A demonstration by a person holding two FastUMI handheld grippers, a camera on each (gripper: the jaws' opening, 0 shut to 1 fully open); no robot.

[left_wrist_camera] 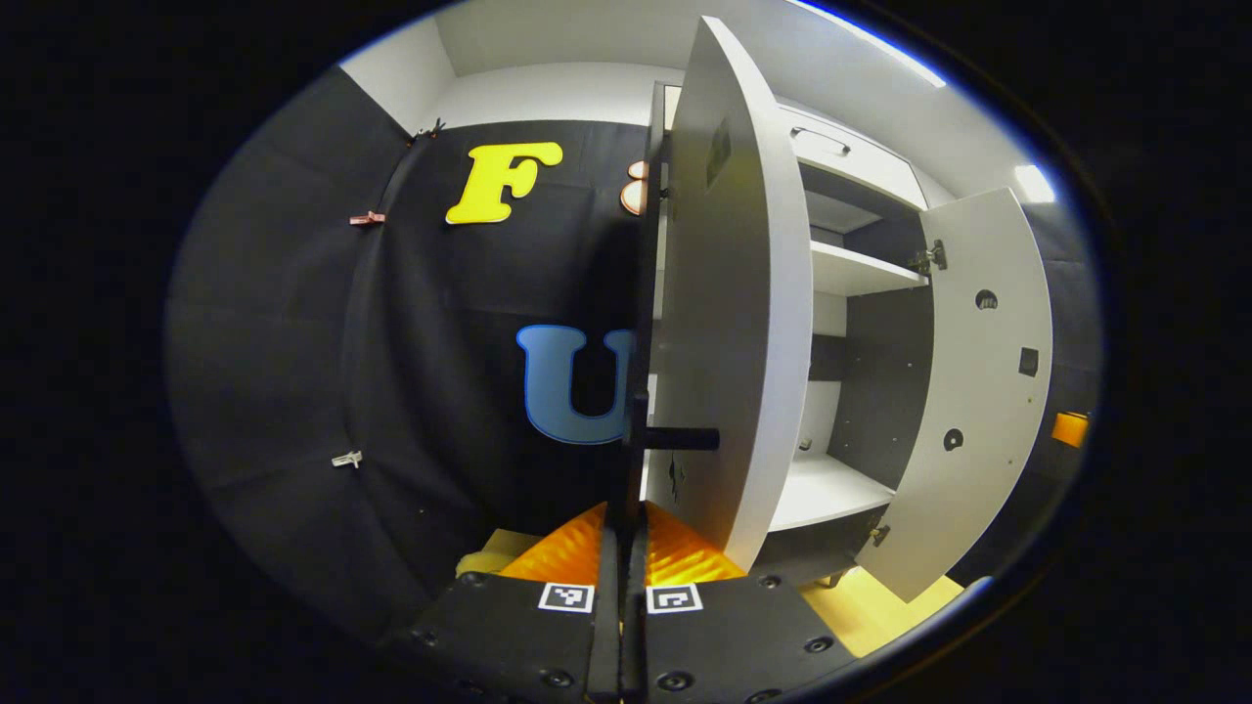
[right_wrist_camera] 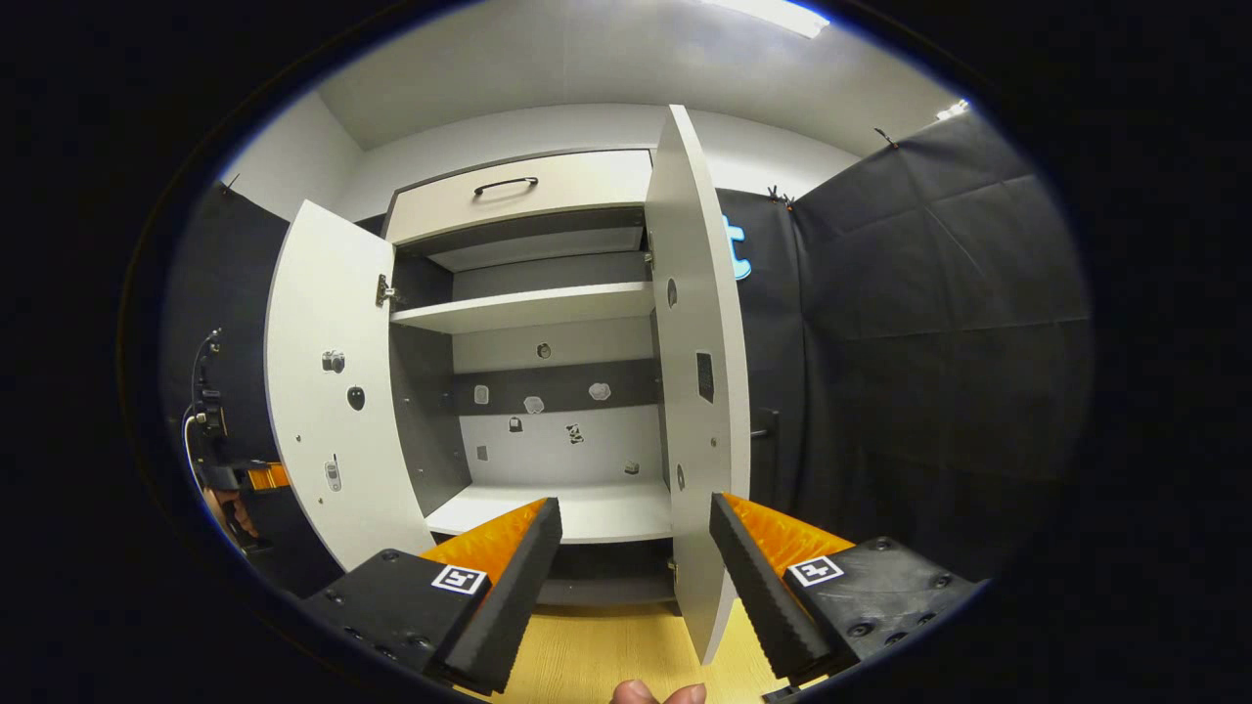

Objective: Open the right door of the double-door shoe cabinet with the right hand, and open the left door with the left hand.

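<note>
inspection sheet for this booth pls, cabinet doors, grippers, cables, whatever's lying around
surface: pale wooden floor under the cabinet
job's things: left door and right door both swung open; shelves bare
clutter: nothing seen
grippers: left gripper closed, at the left door's black handle, grip on it unclear; right gripper open, holding nothing
cables: wire on the other gripper at far left
surroundings: black cloth wall, white ceiling, closed drawer above

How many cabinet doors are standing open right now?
2. In the right gripper view, the left door is swung out at the cabinet's left side, and the right door stands out edge-on towards the camera at its right.
</note>
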